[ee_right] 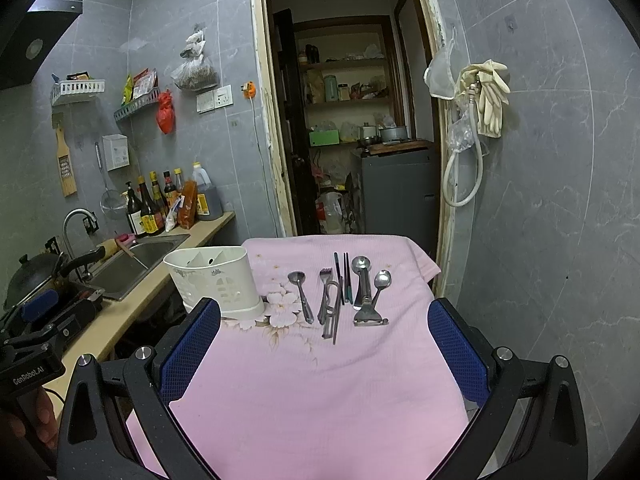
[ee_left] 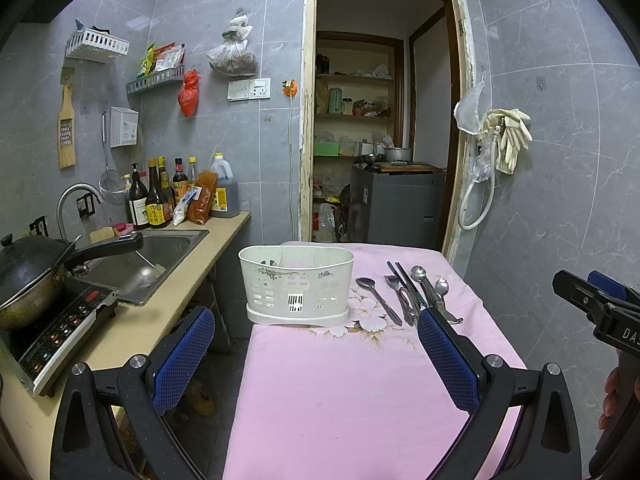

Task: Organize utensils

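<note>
A white plastic utensil holder (ee_left: pixel 297 290) (ee_right: pixel 216 280) stands at the far left of the table under a pink cloth (ee_left: pixel 340 392) (ee_right: pixel 320 380). To its right lie several utensils in a row: a spoon (ee_left: pixel 378 295) (ee_right: pixel 301 294), a fork (ee_right: pixel 325 290), dark chopsticks (ee_right: pixel 341 292), a peeler (ee_right: pixel 366 300) and a small spoon (ee_right: pixel 380 282). My left gripper (ee_left: pixel 316 334) is open, well back from the holder. My right gripper (ee_right: pixel 324 330) is open too, short of the utensils, with nothing between its fingers.
A counter on the left carries a sink (ee_left: pixel 152 256), an induction cooker (ee_left: pixel 60 328) with a wok (ee_left: pixel 28 272), and sauce bottles (ee_left: pixel 160 196). An open doorway (ee_left: pixel 380 120) lies behind the table. A tiled wall with hanging gloves (ee_left: pixel 508 136) is close on the right.
</note>
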Available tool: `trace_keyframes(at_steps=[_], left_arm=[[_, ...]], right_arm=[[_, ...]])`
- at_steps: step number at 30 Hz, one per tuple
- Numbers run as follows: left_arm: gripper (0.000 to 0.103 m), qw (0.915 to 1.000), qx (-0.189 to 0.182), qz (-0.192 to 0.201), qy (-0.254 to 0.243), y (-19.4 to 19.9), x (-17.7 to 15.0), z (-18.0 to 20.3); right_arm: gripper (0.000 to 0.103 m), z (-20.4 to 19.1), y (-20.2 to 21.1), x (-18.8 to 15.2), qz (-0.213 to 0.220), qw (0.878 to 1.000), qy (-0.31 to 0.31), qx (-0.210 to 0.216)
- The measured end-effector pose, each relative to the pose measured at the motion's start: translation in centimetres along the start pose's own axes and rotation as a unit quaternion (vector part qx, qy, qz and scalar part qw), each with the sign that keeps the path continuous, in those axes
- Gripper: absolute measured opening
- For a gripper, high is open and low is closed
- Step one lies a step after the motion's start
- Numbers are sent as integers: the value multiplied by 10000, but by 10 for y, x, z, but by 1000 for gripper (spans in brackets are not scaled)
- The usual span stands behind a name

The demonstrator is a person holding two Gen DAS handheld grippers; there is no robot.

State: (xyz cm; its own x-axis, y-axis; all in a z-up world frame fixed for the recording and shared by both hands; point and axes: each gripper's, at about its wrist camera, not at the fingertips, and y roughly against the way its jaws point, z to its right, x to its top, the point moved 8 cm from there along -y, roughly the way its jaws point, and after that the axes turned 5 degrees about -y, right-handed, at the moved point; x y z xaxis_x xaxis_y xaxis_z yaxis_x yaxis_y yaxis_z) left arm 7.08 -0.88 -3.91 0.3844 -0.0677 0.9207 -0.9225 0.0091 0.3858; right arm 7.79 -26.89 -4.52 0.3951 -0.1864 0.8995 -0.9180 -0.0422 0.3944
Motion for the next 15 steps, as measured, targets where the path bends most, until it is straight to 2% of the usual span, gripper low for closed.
trace_keyframes(at_steps=[15], left_arm=[[102, 10000, -32, 42, -8, -11, -6, 8]], right_arm=[[102, -9, -4, 1, 84, 9997, 170, -132]])
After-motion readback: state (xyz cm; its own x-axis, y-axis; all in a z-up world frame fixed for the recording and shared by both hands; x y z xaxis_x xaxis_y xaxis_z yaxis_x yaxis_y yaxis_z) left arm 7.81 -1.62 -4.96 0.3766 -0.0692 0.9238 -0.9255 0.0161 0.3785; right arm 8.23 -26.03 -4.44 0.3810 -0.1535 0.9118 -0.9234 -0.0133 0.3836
